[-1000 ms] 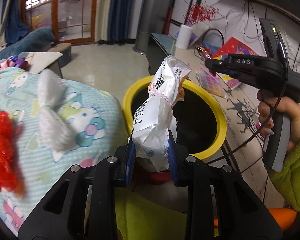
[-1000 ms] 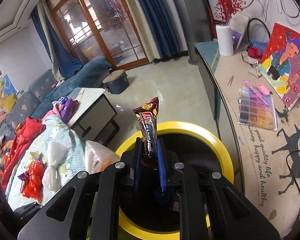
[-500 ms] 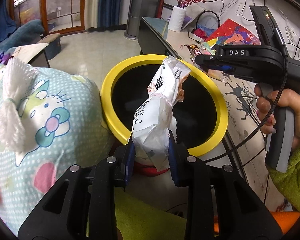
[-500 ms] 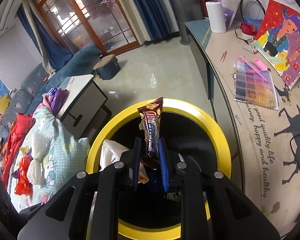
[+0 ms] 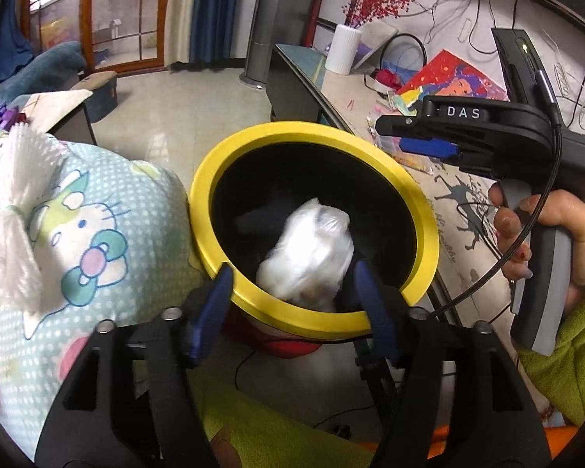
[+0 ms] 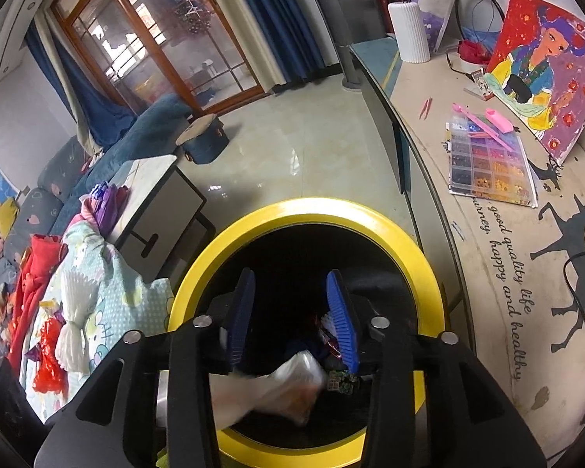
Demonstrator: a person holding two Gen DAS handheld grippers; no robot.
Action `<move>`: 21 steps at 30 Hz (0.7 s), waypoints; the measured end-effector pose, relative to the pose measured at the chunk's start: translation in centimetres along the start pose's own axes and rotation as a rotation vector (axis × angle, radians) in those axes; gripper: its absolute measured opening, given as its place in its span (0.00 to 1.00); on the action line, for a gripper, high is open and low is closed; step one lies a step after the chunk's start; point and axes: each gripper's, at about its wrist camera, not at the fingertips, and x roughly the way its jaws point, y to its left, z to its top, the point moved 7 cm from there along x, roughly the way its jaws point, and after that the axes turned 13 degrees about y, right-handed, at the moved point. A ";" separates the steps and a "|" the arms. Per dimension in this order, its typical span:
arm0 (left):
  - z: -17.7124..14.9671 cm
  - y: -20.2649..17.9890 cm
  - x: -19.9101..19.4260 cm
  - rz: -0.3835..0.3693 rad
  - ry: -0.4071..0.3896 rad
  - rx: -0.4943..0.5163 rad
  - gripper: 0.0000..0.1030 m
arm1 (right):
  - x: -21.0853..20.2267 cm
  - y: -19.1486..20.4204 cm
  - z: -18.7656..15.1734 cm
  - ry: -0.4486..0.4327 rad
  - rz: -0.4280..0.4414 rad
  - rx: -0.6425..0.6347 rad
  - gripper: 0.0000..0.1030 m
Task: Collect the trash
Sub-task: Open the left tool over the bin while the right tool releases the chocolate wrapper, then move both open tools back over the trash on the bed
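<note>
The bin [image 5: 312,144] stands between the bed [image 5: 109,210] and the desk [image 6: 487,253], a wrapper [image 5: 306,257] inside.

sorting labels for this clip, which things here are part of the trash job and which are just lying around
Part of the job:
yellow-rimmed bin
white plastic bag, blurred inside the bin
left gripper and right gripper, jaws just opened, nothing between them

Just lying about:
white vase
painting
bead box
cartoon quilt

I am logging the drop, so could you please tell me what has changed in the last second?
Both grippers' jaws have just been opening. The left gripper let go of the white bag, now blurred inside the bin. The right gripper released its brown wrapper; nothing sits between its fingers. The bin and blanket stayed put.
</note>
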 end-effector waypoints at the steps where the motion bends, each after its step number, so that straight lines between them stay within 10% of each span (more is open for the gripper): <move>1: 0.0 0.0 -0.2 -0.003 -0.008 -0.002 0.64 | -0.2 0.1 0.0 -0.005 0.003 -0.002 0.42; 10: 0.2 0.6 -2.4 0.012 -0.074 -0.026 0.88 | -1.1 1.1 0.3 -0.034 0.014 -0.019 0.46; 21: 0.0 2.7 -6.5 0.087 -0.190 -0.077 0.89 | -2.5 3.7 0.3 -0.084 0.021 -0.077 0.51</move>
